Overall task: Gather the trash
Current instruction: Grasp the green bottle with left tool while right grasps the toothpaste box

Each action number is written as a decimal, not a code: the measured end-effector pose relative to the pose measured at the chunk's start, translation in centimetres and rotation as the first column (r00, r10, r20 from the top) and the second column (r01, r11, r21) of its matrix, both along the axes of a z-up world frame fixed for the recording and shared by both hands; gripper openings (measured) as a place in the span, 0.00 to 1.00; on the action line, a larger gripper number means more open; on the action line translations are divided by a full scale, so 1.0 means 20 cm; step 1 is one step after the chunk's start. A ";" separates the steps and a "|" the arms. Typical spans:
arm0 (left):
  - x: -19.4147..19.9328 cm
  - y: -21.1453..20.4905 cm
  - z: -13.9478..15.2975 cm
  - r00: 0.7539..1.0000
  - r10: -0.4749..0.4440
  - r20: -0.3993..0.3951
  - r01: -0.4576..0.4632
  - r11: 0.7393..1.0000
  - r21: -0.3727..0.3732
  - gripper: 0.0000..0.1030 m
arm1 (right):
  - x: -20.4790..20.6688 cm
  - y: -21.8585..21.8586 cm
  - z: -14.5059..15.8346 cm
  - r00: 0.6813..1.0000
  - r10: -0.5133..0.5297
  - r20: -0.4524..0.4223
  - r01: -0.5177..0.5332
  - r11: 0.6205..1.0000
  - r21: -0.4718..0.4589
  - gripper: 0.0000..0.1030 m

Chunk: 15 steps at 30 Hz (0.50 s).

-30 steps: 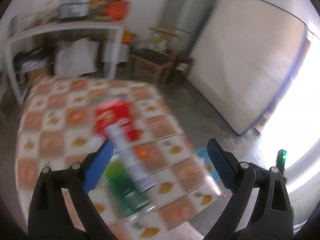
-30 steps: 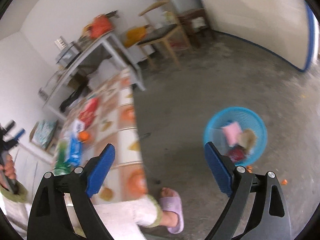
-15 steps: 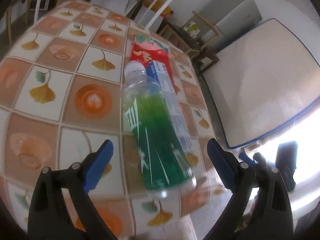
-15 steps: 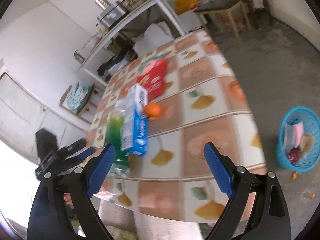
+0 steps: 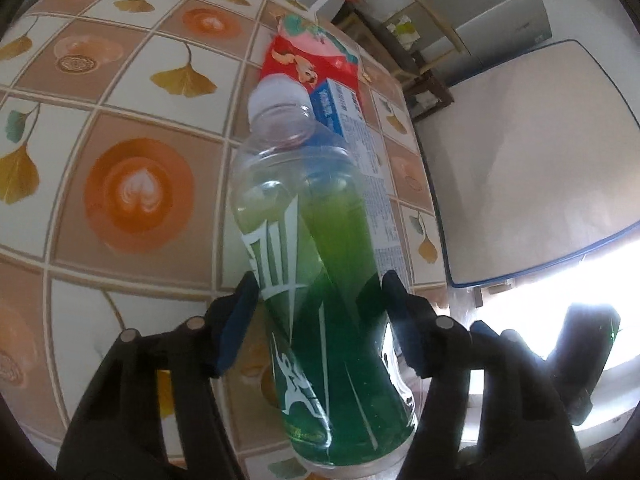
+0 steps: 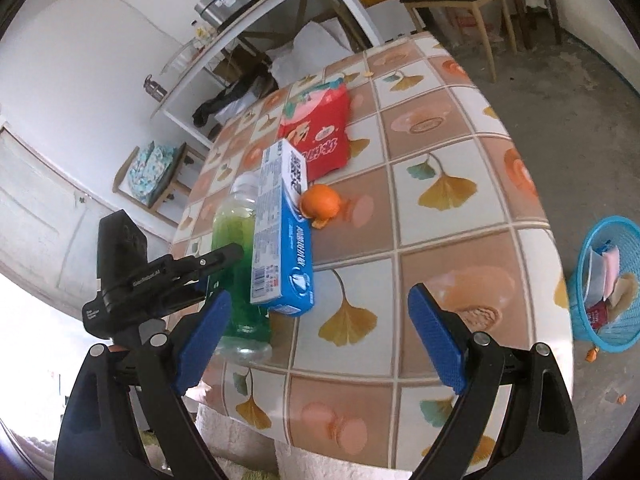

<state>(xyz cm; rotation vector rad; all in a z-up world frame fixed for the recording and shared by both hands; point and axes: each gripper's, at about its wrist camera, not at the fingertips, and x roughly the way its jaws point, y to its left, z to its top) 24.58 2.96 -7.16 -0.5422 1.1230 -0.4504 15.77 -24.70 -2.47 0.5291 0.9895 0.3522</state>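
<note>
The clear plastic bottle of green drink (image 5: pixel 320 280) lies at the bench (image 5: pixel 120 128) edge, lower centre. The left gripper (image 5: pixel 318 312) jaws have just been closing around it, touching; the right gripper (image 6: pixel 316 344) jaws stand apart, empty.

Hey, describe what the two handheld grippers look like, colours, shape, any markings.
Both are black plastic scissor-style frames with silver pivot rivets and flat blue textured pads. The right gripper shows its blue pads clearly. The left gripper looks the same; from the right wrist view its black body carries small white lettering, too small to read.
</note>
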 end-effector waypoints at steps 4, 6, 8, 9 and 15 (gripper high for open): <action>-0.04 0.05 0.02 1.000 0.018 0.010 -0.018 1.000 0.009 0.58 | 0.10 0.08 -0.01 0.999 0.048 -0.010 -0.048 0.999 -0.004 0.85; -0.07 0.10 0.04 0.999 0.037 0.022 -0.038 0.999 0.020 0.58 | 0.17 0.15 -0.02 0.996 0.085 -0.017 -0.086 0.996 -0.023 0.83; -0.11 0.15 0.05 0.998 0.055 0.041 -0.057 0.998 0.035 0.58 | 0.23 0.24 -0.03 0.991 0.127 -0.032 -0.128 0.990 -0.066 0.82; -0.14 0.19 0.07 0.996 0.070 0.053 -0.072 0.996 0.044 0.58 | 0.26 0.28 -0.03 0.988 0.150 -0.034 -0.153 0.984 -0.095 0.81; -0.29 0.38 0.10 0.983 0.157 0.092 -0.164 0.984 0.075 0.57 | 0.40 0.51 -0.08 0.975 0.213 -0.061 -0.221 0.924 -0.312 0.70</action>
